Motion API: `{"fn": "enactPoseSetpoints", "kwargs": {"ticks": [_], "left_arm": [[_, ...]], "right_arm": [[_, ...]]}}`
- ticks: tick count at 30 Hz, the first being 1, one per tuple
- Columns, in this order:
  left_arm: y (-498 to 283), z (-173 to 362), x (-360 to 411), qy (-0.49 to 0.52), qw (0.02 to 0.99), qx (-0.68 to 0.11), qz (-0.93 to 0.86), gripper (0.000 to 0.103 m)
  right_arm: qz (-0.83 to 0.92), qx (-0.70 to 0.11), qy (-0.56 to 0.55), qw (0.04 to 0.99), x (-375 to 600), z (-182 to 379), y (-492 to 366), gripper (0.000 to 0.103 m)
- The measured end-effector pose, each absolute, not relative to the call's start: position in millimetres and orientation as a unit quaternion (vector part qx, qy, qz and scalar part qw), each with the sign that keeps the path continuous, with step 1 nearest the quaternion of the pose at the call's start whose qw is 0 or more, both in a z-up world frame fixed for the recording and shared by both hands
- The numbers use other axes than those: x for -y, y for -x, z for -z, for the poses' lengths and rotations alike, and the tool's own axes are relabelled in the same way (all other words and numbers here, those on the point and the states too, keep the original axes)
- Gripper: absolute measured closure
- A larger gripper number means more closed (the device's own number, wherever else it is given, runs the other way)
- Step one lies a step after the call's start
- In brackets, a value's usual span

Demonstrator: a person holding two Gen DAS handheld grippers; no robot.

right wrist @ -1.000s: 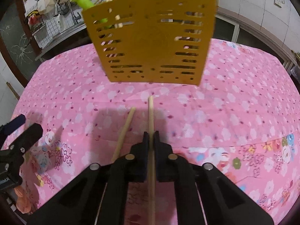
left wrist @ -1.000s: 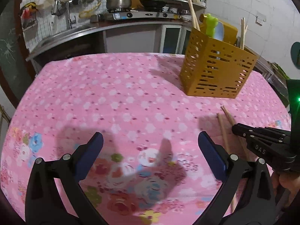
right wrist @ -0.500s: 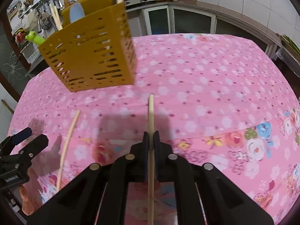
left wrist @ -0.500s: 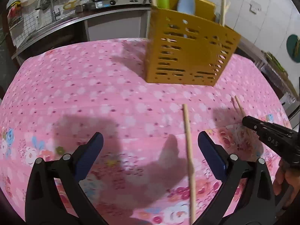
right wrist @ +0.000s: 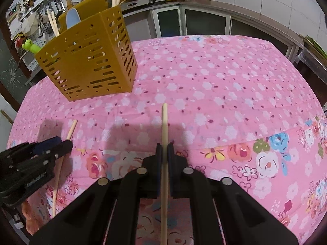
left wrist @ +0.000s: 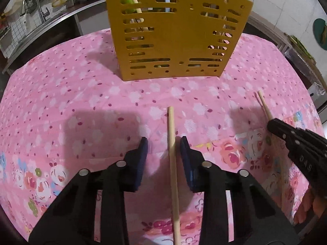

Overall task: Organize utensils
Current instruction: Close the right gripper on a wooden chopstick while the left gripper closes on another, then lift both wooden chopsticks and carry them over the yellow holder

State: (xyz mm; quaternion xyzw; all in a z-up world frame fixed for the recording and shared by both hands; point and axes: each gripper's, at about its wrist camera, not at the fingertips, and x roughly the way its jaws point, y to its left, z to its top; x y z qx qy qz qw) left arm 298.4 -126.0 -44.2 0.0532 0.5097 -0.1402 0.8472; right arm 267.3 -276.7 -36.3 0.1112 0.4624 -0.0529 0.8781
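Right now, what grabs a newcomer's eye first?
The perforated mustard-yellow plastic utensil holder stands at the far side of the pink floral tablecloth, chopsticks and a green-topped utensil poking out. Nearer, the right gripper is clamped on one pale wooden chopstick, while the left gripper straddles a second wooden chopstick lying on the cloth, jaws not closed.

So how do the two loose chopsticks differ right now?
The right chopstick is clamped in the shut right hand-held gripper; the left chopstick lies on the tablecloth between the open left hand-held gripper's pads, nearer the right pad, ungripped. Both are plain wood, pointing toward the yellow holder.
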Motion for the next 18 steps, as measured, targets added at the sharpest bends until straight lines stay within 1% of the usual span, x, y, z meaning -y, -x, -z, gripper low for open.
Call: {"fn": "enactPoseSetpoints", "kwargs": {"ticks": [3,5,12,18], "left_arm": [[-302,45,127,-0.043,0.844,-0.517,0.137,0.084],[-304,46,127,-0.04,0.841,-0.52,0.141,0.098],[-309,43,117,-0.017,0.845,-0.515,0.143,0.099],[-300,23,97,0.009,0.86,-0.488,0.149,0.099]], "right_arm": [[0.054,-0.466,-0.108,0.877,274,37,-267,0.097],[0.052,-0.466,-0.109,0.876,274,36,-267,0.097],[0.047,-0.467,-0.109,0.876,274,33,-267,0.097],[0.036,-0.46,-0.114,0.88,270,25,-265,0.097]]}}
